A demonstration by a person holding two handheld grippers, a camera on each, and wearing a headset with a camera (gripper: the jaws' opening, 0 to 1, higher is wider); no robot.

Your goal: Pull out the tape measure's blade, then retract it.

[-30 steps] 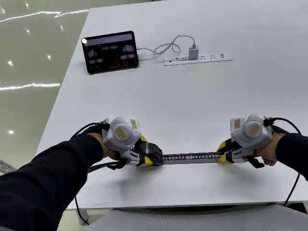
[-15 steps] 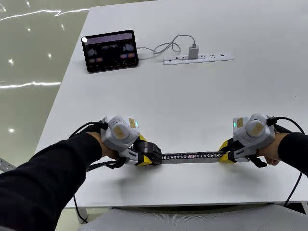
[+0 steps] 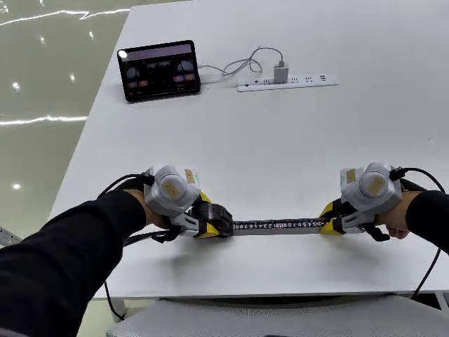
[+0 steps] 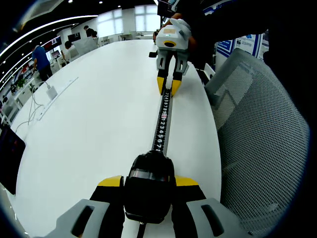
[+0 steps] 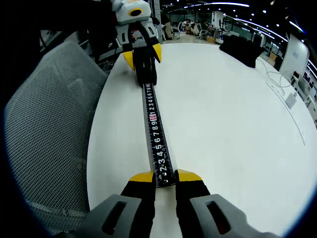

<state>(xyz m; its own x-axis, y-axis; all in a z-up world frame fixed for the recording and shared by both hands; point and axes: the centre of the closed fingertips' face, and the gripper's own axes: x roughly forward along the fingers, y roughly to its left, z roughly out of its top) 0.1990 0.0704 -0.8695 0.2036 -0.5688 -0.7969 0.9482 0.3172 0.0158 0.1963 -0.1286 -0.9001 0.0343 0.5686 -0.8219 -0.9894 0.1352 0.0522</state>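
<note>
The black tape measure case (image 3: pixel 214 219) lies near the table's front edge, clamped between the yellow-tipped jaws of my left gripper (image 3: pixel 205 223). In the left gripper view the case (image 4: pixel 148 191) sits squarely between the jaws of the left gripper (image 4: pixel 148 182). Its dark numbered blade (image 3: pixel 277 226) runs rightwards along the table to my right gripper (image 3: pixel 327 219), which is shut on the blade's tip. The right gripper view shows the blade (image 5: pixel 154 134) stretching from the right gripper (image 5: pixel 164 177) to the case (image 5: pixel 146 72).
A tablet (image 3: pixel 158 70) stands at the far left of the white table (image 3: pixel 280 140). A white power strip (image 3: pixel 287 82) with a charger and cable lies behind the middle. A grey mesh chair (image 5: pixel 54 124) is just off the near edge.
The gap between the grippers has grown slightly, so a little more blade is out. The head camera has tilted, shifting the whole picture up.
</note>
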